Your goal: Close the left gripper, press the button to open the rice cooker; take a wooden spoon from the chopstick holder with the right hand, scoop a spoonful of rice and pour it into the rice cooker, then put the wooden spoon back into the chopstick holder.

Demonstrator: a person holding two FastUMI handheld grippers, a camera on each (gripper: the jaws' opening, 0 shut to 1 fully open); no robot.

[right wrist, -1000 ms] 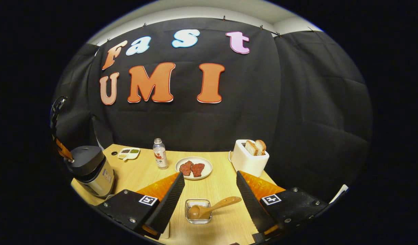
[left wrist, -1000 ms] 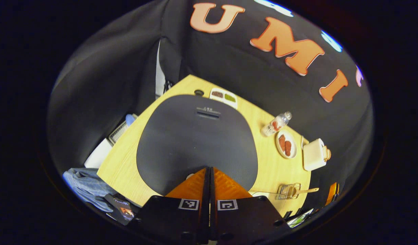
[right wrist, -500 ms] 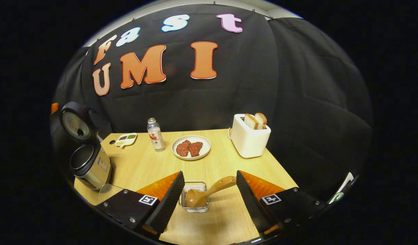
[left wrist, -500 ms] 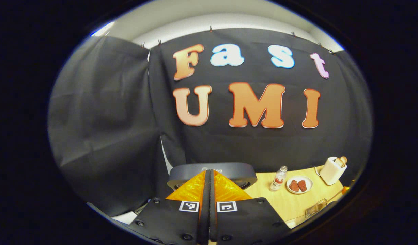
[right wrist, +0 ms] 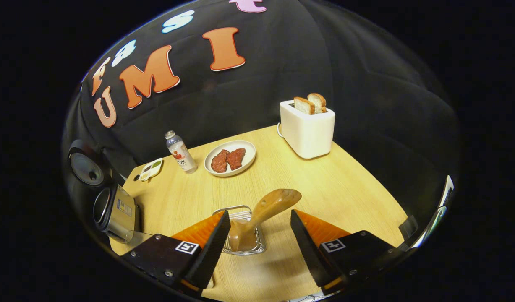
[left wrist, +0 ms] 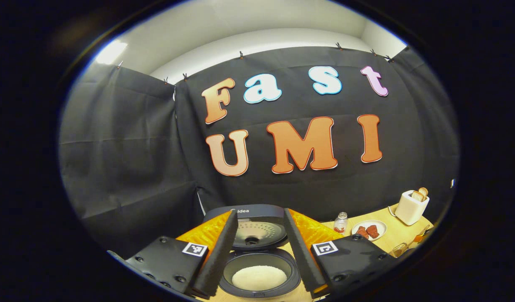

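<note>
Left gripper (left wrist: pixel 257 235) open wide, jaws well apart, nothing between the fingers (left wrist: pixel 217 251). Straight ahead and below the gap sits the rice cooker (left wrist: pixel 259 272), lid (left wrist: pixel 253 228) raised upright behind the pot; white rice (left wrist: pixel 259 277) visible in the inner pot, framed between the two fingers. Off beyond the right finger: a small bottle (left wrist: pixel 340 222), a plate of red meat (left wrist: pixel 368 230), a white toaster (left wrist: pixel 411 206) with bread, all on the wooden table (left wrist: pixel 398 240). Right gripper (right wrist: pixel 259 235) also open, jaws spread, gripping nothing. The wooden spoon (right wrist: pixel 261 216) stands tilted in the chopstick holder (right wrist: pixel 242 235), a clear square container, its bowl down inside and its handle leaning up and toward the right finger. Holder lies just ahead of the gap, nearer the left finger (right wrist: pixel 207 251); cannot tell whether that finger touches it. Spoon handle end sits above and between the fingers, apart from both. From the right gripper view the rice cooker (right wrist: pixel 114 209) is far off past the left finger at the table edge, lid (right wrist: pixel 86 167) up. Farther ahead on the table (right wrist: pixel 324 188): bottle (right wrist: pixel 180 152), plate (right wrist: pixel 230 157) with meat, a small sectioned dish (right wrist: pixel 150 168), toaster (right wrist: pixel 307 128) with two slices of bread beyond the right finger.
</note>
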